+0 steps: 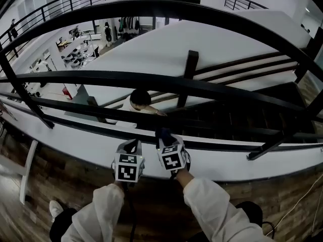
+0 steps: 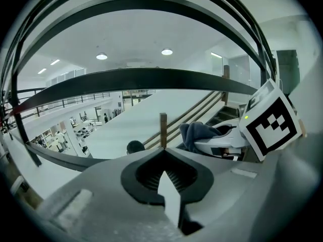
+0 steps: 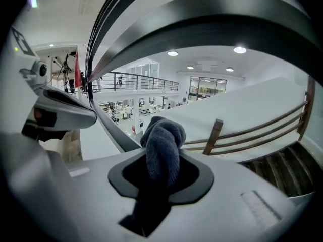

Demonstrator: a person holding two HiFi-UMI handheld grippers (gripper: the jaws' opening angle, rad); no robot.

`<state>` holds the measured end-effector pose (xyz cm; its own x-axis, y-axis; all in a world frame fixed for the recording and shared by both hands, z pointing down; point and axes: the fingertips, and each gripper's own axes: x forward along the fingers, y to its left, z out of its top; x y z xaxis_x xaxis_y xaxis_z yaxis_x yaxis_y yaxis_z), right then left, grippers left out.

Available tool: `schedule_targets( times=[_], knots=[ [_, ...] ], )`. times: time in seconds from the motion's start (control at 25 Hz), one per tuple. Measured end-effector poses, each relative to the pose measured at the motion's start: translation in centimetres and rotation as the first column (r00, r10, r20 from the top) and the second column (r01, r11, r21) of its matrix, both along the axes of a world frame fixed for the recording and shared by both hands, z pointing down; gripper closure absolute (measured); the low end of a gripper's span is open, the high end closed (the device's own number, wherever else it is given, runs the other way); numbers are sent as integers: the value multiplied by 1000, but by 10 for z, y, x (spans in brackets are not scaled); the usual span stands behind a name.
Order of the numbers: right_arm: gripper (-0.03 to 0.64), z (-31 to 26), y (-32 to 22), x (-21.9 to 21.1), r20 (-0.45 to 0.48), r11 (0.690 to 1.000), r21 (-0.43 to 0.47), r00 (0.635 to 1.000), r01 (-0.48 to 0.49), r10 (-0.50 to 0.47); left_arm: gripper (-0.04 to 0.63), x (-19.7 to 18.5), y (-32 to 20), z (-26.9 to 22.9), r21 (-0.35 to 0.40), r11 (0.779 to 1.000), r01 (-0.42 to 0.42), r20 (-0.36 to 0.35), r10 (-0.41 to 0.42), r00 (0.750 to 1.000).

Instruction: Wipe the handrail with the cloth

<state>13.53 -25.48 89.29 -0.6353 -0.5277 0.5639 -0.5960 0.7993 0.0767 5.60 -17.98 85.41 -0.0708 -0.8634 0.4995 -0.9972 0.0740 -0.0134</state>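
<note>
At balcony edge, before curved black metal handrail (image 1: 151, 77): right gripper (image 3: 160, 183) clamped on bunched dark blue-grey cloth (image 3: 162, 142); left gripper (image 2: 165, 183) jaws together, empty. Likely approach step. Next: press cloth onto rail, slide along.

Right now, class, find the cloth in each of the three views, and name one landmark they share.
Head view: low centre, cloth poking above the right gripper.
Left gripper view: right of centre, beside the right gripper.
Right gripper view: dead centre, clamped between the jaws.
Shared landmark: the wooden stair post.
</note>
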Motion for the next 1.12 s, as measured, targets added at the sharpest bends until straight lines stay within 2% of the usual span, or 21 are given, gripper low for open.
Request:
schedule_targets(
  times=[0.32, 0.52, 0.92, 1.12],
  knots=[
    [520, 0, -25, 83, -16, 997, -23, 997, -73, 72, 592, 72, -29, -3, 28, 995, -96, -21, 96, 995],
    [521, 0, -33, 124, -31, 997, -11, 996, -80, 79, 592, 115, -41, 2, 20, 988, -156, -44, 156, 987],
    [520, 3, -67, 224, -23, 989, -1, 989, -145, 145, 592, 197, -76, 0, 30, 967, -255, -64, 256, 964],
    [521, 1, -80, 264, -72, 994, 14, 991, -109, 109, 592, 247, -88, 1, 35, 946, -322, -76, 324, 943]
  ],
)
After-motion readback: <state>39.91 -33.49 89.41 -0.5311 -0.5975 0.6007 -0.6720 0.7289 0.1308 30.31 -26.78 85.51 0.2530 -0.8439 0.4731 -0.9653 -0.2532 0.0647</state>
